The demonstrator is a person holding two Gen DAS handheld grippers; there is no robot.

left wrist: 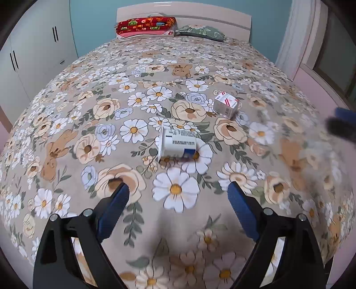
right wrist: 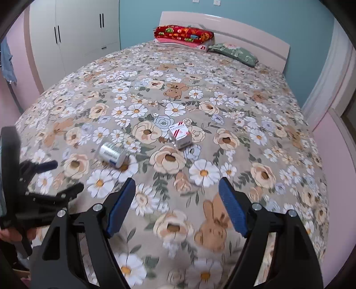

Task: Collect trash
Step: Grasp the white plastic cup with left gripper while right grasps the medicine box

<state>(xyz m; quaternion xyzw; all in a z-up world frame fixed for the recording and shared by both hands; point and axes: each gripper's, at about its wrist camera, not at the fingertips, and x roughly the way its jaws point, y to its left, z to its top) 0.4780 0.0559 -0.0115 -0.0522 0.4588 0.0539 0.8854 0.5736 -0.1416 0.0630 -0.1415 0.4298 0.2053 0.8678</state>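
A: How many bits of trash are on the bed?

B: Two. A white cylindrical container lies on its side near the middle of the flowered bedspread, and a small white box with red stripes sits a little beyond it, toward the headboard. They are near each other but apart.

A: And the grippers?

B: Two. The left gripper has its blue fingers wide apart, nothing between them, above the spread just short of the container. The right gripper also has its fingers apart and empty; the box lies ahead of it, and the container ahead to its left.

A: Anything else to count?

B: At the head of the bed, one red patterned folded quilt and one green pillow beside it.

A: What does one view give that the other lacks?

B: The right wrist view catches the left gripper from the side at its left edge, blurred, with part of a hand gripping it, and blue cloth hanging by the pink wall. The left wrist view shows only a blurred dark and blue tip of the right gripper at its right edge, and it shows the container's open end and printed label more plainly. Both show the white wardrobe.
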